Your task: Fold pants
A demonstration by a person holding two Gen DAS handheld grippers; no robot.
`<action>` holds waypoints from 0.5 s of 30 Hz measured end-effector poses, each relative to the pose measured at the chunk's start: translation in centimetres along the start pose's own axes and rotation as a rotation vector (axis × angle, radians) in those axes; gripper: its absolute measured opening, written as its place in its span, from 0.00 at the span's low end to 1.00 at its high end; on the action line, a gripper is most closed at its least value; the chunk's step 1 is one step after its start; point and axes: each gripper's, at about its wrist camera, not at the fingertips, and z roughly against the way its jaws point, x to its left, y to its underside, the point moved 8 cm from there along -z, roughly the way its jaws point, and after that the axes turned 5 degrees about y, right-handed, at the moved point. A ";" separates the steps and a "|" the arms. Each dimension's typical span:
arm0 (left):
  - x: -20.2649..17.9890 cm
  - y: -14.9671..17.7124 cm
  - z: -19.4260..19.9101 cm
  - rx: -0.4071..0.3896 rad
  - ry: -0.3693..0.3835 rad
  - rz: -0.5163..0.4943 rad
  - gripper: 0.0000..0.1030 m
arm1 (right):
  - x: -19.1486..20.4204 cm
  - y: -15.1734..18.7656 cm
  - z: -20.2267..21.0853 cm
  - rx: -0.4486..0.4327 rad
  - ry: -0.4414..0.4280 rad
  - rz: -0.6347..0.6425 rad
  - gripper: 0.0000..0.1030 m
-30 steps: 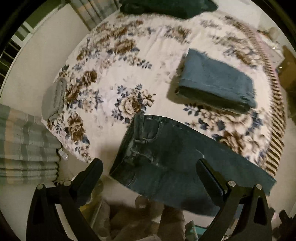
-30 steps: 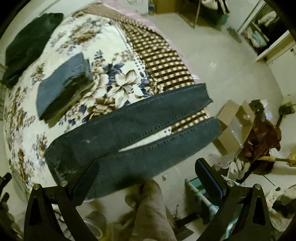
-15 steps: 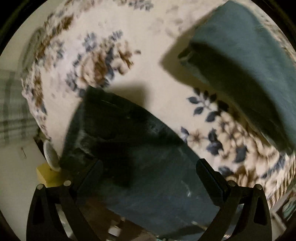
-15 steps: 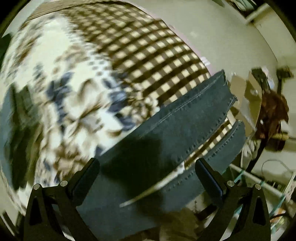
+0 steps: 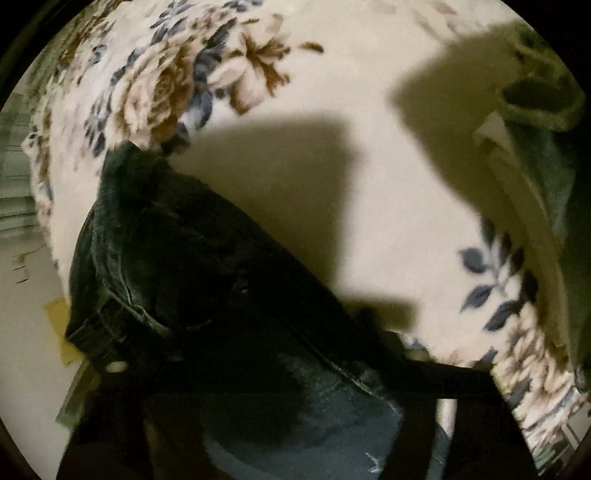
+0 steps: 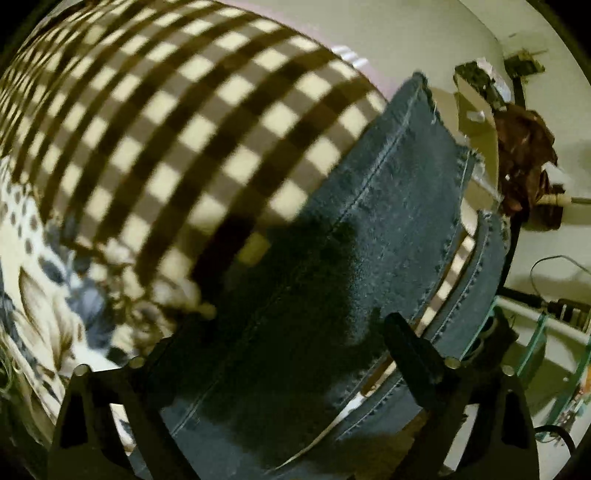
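The jeans (image 5: pixel 207 295) are lying across the near edge of the bed (image 5: pixel 314 206), on a blanket that is flowered at one end and brown-checked (image 6: pixel 177 122) at the other. In the left wrist view the waist end of the jeans is sitting close under the camera, its waistband and stitched seams showing at the bed's left edge, with much of the denim falling in heavy shadow. The left tongs (image 5: pixel 295 435) are showing only as dark, blurred shapes low in the frame, so I cannot tell whether they are spread or closed. At the far right of that view a folded greenish-blue garment (image 5: pixel 546 155) is resting on the blanket, apart from the jeans. In the right wrist view the two legs are lying side by side, a narrow strip of checked blanket showing between them, and the frayed cuffs (image 6: pixel 447 136) are reaching the bed's edge. The right tongs (image 6: pixel 266 354) are standing spread wide, straddling the nearer leg and gripping nothing. Beyond the bed, a cardboard box (image 6: pixel 476 114) and brown fabric (image 6: pixel 524 162) are sitting on the pale floor (image 6: pixel 424 33).
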 end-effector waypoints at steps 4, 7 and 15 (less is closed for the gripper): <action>0.9 0.5 1.9 -0.049 0.122 0.015 0.16 | 0.3 0.7 0.2 -0.019 -0.075 0.024 0.38; 2.1 1.3 4.7 -0.085 0.231 0.016 0.14 | 0.0 2.0 2.3 -0.083 -0.083 0.054 0.13; 8.2 5.1 11.6 -0.154 0.438 -0.018 0.13 | -5.0 6.5 10.2 -0.255 -0.287 0.094 0.08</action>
